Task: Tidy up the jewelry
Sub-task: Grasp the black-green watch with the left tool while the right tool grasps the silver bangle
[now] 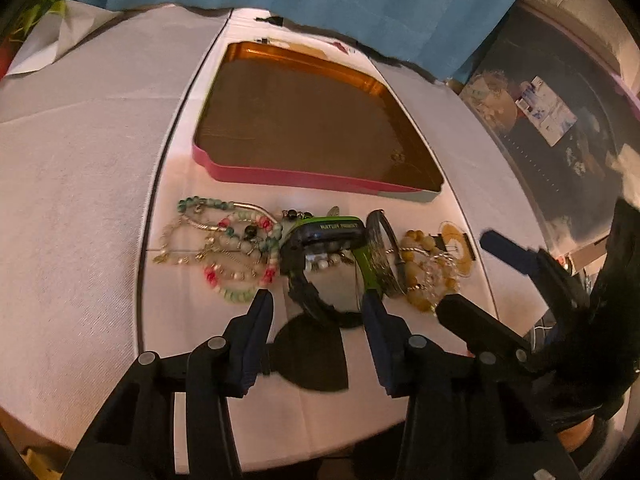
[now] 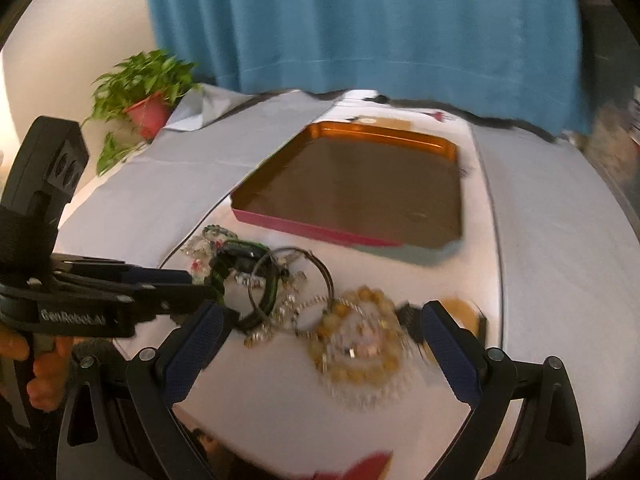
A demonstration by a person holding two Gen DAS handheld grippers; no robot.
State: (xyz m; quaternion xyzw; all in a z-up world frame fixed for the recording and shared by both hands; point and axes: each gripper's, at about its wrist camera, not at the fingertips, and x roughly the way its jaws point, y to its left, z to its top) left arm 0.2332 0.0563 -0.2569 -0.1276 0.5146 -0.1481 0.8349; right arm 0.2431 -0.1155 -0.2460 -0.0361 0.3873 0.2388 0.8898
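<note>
Green-and-black watch lies mid-heap on the white cloth, near side of the empty tray; the left gripper, fingers apart, straddles its strap and should close on that alone, clear of the beaded bracelets. Right gripper, also spread, hovers over the blurred amber beads; tangles between pieces cannot be made out.

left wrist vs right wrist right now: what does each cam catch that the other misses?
Left wrist only: the green and pink bead strands spread out clearly, and the dark shelf clutter off the table's right side.

Right wrist only: the potted plant at the far corner and the person's orange-gloved hand on the left gripper.

Both: the empty tray, the green-black watch, the wire bangles, the yellow bead bracelet and the right gripper, open.
</note>
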